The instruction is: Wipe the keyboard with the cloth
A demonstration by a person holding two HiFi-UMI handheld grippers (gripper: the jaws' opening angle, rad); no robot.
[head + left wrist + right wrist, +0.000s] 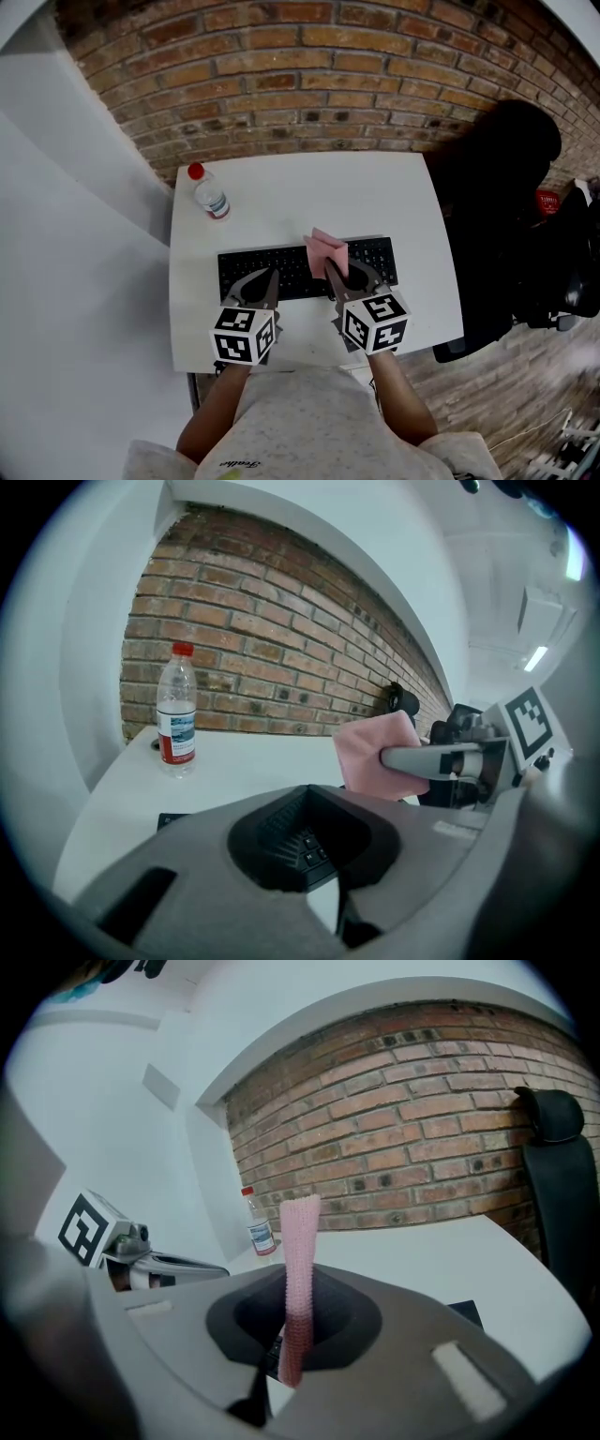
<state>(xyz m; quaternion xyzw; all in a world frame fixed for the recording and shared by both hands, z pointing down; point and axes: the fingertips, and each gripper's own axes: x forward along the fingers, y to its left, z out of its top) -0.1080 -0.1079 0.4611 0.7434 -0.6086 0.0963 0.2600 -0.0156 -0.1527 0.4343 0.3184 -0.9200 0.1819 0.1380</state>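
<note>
A white table is seen from above, with a black keyboard laid near its front edge. A pink cloth is pinched upright between the closed jaws of the right gripper, just over the keys. The left gripper is held closed and empty above the keyboard. A clear, red-capped bottle stands at the far left; its fill cannot be told.

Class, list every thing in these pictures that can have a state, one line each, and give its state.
Cloth: folded, pinched upright in the right claw.
Keyboard: flat on the table, near edge under both claws.
Bottle: upright, red cap on.
Left claw: shut, holding nothing.
Right claw: shut on the cloth.
</note>
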